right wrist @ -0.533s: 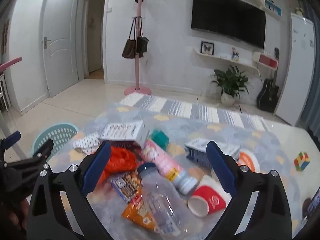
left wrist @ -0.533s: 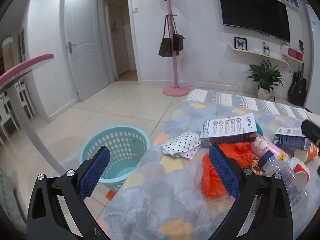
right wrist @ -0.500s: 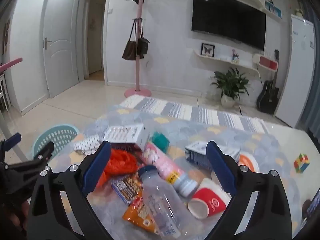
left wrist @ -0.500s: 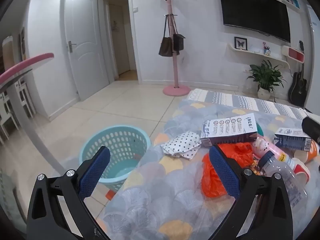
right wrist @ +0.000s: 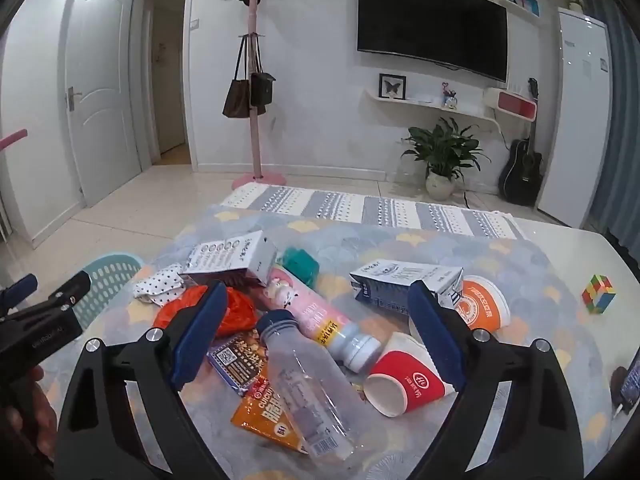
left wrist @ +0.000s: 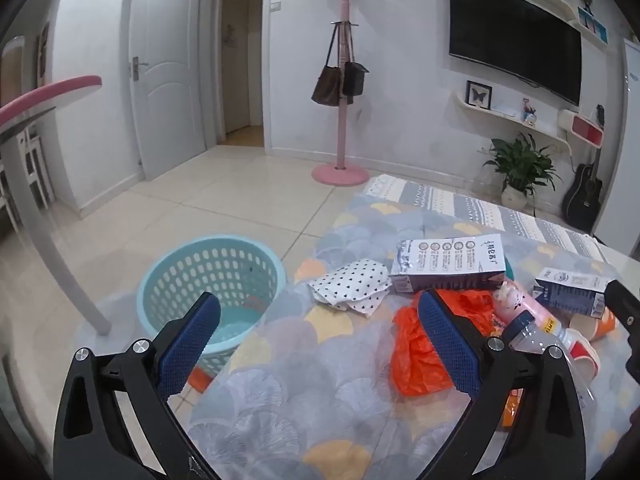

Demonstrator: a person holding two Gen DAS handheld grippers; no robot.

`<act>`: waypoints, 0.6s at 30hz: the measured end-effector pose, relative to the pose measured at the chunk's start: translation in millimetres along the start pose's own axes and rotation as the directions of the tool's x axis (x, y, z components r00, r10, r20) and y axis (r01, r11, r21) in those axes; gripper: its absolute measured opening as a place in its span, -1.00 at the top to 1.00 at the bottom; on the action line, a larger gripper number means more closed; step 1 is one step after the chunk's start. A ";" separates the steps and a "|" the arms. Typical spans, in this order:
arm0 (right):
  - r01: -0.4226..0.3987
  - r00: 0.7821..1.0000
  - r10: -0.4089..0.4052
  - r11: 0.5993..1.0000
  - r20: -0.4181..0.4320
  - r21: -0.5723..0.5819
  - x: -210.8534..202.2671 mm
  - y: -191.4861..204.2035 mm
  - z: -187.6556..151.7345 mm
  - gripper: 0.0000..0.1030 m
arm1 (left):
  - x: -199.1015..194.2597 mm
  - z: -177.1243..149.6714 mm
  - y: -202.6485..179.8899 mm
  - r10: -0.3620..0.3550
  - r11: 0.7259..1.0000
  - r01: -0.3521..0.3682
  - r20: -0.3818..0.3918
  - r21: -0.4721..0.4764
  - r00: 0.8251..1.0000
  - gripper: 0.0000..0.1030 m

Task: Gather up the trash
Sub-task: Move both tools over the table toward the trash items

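Trash lies in a heap on the patterned table point(right wrist: 400, 248): a clear plastic bottle point(right wrist: 304, 392), a pink bottle point(right wrist: 320, 320), a red paper cup point(right wrist: 404, 376), an orange cup point(right wrist: 480, 304), two cartons point(right wrist: 232, 260) point(right wrist: 404, 280), an orange bag point(left wrist: 416, 340), snack wrappers point(right wrist: 264, 412) and a dotted cloth point(left wrist: 352, 284). A teal basket point(left wrist: 216, 280) stands on the floor left of the table. My left gripper point(left wrist: 316, 344) is open above the table's left edge. My right gripper point(right wrist: 316, 336) is open above the clear bottle.
A Rubik's cube point(right wrist: 598, 294) lies at the table's right side. A pink coat stand point(left wrist: 340, 80), a potted plant point(right wrist: 440, 160), a guitar point(right wrist: 522, 168) and a striped rug point(right wrist: 360, 208) are beyond. A pink-edged table leg point(left wrist: 52, 240) stands left of the basket.
The right gripper has drifted slightly forward and down over the heap. The left gripper has barely moved.
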State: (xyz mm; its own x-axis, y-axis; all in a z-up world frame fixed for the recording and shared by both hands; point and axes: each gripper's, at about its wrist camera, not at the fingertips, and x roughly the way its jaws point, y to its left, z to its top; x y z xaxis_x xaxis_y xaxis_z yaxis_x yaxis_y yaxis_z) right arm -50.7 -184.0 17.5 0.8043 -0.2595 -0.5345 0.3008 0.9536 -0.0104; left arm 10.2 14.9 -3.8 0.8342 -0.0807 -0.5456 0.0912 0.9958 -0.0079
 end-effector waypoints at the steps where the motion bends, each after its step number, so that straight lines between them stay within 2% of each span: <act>1: -0.001 1.000 0.001 1.000 0.002 -0.004 -1.5 0.7 -1.3 -0.68 | 0.2 -0.3 -1.8 -0.003 1.000 0.003 0.002 0.003 1.000 -0.86; 18: 0.003 1.000 -0.003 1.000 0.004 -0.027 -4.2 3.0 -6.0 -0.68 | -0.2 1.5 -4.3 -0.039 0.999 0.038 -0.011 -0.006 0.999 -0.86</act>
State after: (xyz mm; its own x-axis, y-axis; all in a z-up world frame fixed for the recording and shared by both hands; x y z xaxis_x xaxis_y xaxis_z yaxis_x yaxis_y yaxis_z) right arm -56.3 -179.2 14.6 0.8055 -0.2630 -0.5310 0.2893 0.9566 -0.0348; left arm 10.5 10.6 -2.4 0.8242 -0.1186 -0.5537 0.1202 0.9922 -0.0335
